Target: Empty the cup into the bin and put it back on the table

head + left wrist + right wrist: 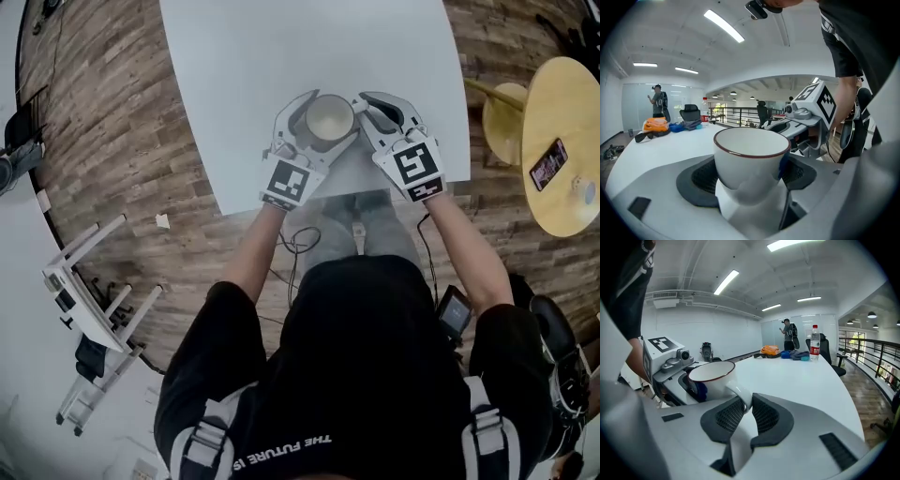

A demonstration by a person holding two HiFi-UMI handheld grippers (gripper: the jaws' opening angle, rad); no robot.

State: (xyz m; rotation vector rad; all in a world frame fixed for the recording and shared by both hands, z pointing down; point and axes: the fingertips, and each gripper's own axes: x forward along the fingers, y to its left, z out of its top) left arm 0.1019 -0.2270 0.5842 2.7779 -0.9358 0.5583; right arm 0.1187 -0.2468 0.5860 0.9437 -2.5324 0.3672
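A white cup with a dark red rim stands upright on the white table, close to the front edge. From above its inside looks plain off-white. My left gripper holds the cup's body between its two dark pads, one on each side. My right gripper comes in from the right and is shut on the cup's handle, which sits pinched between its pads. In the right gripper view the left gripper shows just beyond the cup.
A round yellow table with a phone on it stands to the right. A white rack lies on the wood floor at left. A bottle and bags sit at the table's far end.
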